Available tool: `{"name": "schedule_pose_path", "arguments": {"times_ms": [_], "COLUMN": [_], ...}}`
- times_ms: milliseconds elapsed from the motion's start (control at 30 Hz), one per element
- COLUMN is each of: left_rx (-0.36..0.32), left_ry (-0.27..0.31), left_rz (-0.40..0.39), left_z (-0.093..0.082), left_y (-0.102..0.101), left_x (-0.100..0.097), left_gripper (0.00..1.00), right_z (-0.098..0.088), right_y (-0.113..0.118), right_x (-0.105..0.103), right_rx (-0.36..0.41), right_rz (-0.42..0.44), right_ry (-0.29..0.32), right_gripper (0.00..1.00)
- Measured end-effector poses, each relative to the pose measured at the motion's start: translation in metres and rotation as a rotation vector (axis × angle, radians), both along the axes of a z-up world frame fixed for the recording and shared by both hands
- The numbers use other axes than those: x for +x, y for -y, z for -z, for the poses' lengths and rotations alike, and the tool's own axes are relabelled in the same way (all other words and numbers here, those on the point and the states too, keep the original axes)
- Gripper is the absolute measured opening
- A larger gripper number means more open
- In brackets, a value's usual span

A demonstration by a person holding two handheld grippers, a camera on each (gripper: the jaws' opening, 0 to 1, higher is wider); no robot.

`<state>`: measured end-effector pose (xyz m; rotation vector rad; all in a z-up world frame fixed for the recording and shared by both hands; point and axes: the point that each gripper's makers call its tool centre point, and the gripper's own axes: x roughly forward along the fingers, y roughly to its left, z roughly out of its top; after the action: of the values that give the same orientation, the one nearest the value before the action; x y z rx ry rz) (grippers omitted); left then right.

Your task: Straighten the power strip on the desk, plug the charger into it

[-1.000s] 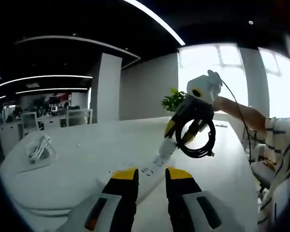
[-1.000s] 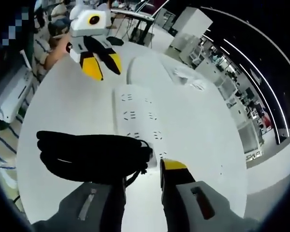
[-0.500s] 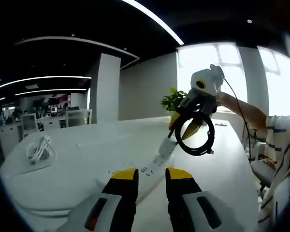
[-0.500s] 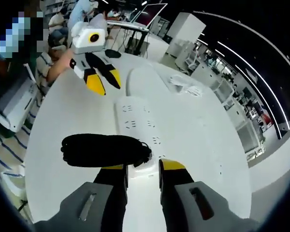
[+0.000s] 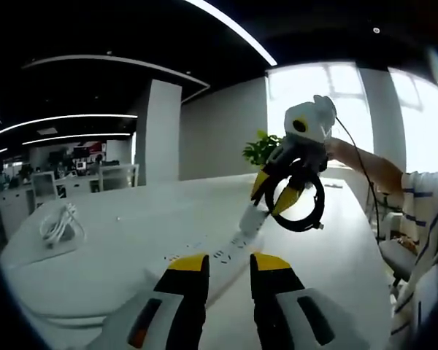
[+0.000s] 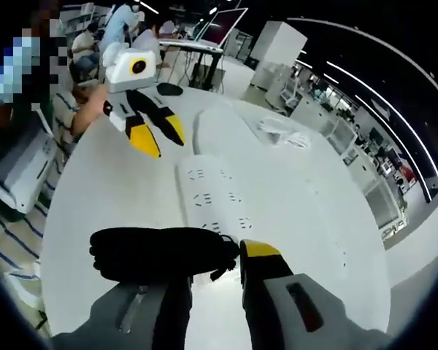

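The white power strip [image 6: 215, 197] lies flat on the white desk [image 6: 109, 197], and its near end shows between my left jaws [image 5: 220, 257]. My right gripper [image 5: 271, 195] hangs above the strip's far end, shut on the white charger [image 5: 251, 217]. The charger's black coiled cable [image 5: 299, 208] dangles beside it. In the right gripper view the coil [image 6: 160, 251] hides my left jaw, and the charger [image 6: 213, 281] sits between the jaws over the strip. My left gripper [image 5: 228, 264] is open and holds nothing. It hovers near the strip's other end [image 6: 160, 137].
A bundle of white cable [image 5: 58, 222] lies on a sheet near the desk's edge. The strip's white cord [image 6: 198, 124] curves away across the desk. A person's arm [image 5: 365, 169] reaches in, with a potted plant [image 5: 261, 149] behind. Office desks and seated people are farther off.
My right gripper with the charger and coil has shifted and tilted slightly above the strip's end. My left gripper has hardly moved.
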<state>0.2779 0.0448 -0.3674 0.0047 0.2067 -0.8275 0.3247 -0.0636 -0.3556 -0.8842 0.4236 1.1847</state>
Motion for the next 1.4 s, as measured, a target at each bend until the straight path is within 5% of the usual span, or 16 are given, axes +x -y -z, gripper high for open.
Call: {"name": "schedule_pose_path", "arguments": {"times_ms": [100, 333, 800, 967, 1200, 1400], "left_rx": [0.001, 0.003, 0.0, -0.002, 0.001, 0.011], "left_ry": [0.001, 0.002, -0.002, -0.002, -0.005, -0.019], "left_rz": [0.004, 0.015, 0.022, 0.029, 0.036, 0.037], "left_z": [0.0, 0.0, 0.001, 0.0, 0.001, 0.006], "left_y": [0.001, 0.002, 0.005, 0.007, 0.01, 0.011], "left_x": [-0.001, -0.004, -0.006, -0.008, -0.009, -0.008], "left_gripper": [0.23, 0.23, 0.23, 0.23, 0.23, 0.23], "right_z": [0.006, 0.005, 0.017, 0.017, 0.021, 0.024], "right_y": [0.001, -0.002, 0.003, 0.004, 0.005, 0.008], "right_x": [0.011, 0.009, 0.012, 0.015, 0.023, 0.024], "right_rx": [-0.056, -0.065, -0.432, -0.456, -0.468, -0.452], "right_rz": [0.024, -0.002, -0.041, -0.023, 0.038, -0.002], "right_ry": [0.073, 0.073, 0.115, 0.068, -0.134, -0.157], "right_gripper": [0.22, 0.22, 0.23, 0.23, 0.23, 0.23]}}
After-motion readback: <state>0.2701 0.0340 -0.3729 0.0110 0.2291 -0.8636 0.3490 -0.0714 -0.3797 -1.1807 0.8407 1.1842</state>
